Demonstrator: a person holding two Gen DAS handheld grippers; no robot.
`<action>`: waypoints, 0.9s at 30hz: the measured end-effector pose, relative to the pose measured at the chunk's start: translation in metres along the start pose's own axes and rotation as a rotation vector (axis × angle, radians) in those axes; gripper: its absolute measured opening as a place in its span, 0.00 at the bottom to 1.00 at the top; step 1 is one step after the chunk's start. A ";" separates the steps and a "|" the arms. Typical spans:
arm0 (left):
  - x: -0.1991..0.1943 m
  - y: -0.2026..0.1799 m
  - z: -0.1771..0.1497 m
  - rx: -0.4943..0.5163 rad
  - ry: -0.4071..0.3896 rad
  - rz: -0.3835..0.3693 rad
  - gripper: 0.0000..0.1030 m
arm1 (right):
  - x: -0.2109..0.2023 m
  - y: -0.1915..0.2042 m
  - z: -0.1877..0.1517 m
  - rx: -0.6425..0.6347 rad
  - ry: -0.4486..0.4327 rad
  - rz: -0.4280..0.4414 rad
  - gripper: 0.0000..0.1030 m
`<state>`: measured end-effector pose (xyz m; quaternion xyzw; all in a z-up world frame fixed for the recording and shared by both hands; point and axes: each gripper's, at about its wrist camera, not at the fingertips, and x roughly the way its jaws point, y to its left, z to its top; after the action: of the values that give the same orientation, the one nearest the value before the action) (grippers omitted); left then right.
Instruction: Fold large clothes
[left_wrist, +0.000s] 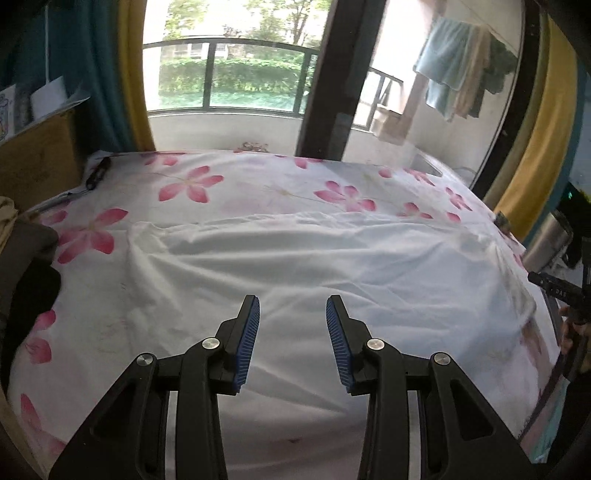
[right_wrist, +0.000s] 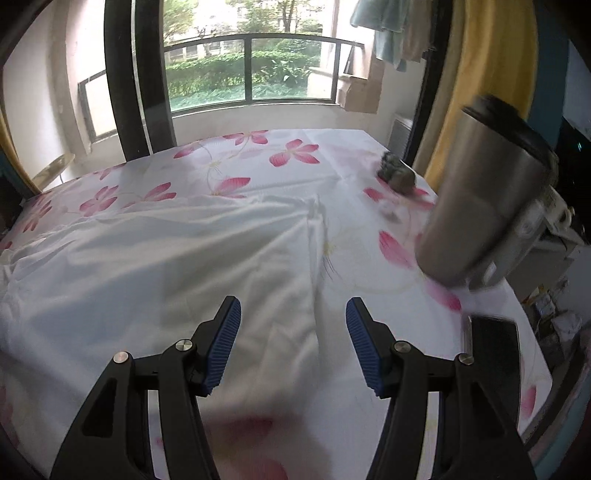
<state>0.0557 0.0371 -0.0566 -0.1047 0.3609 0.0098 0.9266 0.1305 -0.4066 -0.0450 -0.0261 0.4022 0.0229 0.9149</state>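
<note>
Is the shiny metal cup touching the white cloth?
Apart. In the right wrist view, the metal cup stands on the flowered sheet, with pink-flowered sheet showing between it and the white cloth.

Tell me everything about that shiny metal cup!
The metal cup is a tall, silvery tumbler, brushed steel by its look, with a dark lid on top. It looks tilted in this curved view and a bit blurred. It stands at the right edge of the flowered sheet. Neither tool touches it.
</note>
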 end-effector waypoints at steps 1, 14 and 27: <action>-0.001 -0.003 -0.002 0.006 0.001 -0.009 0.39 | -0.004 -0.004 -0.007 0.012 0.000 0.002 0.58; -0.011 -0.038 -0.014 0.088 0.009 -0.045 0.39 | -0.012 -0.018 -0.068 0.178 0.039 0.161 0.77; 0.005 -0.060 0.008 0.052 0.026 -0.120 0.39 | 0.029 0.044 -0.027 0.222 0.020 0.376 0.95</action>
<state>0.0703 -0.0206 -0.0425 -0.1023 0.3661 -0.0563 0.9232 0.1270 -0.3641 -0.0859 0.1500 0.4092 0.1484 0.8877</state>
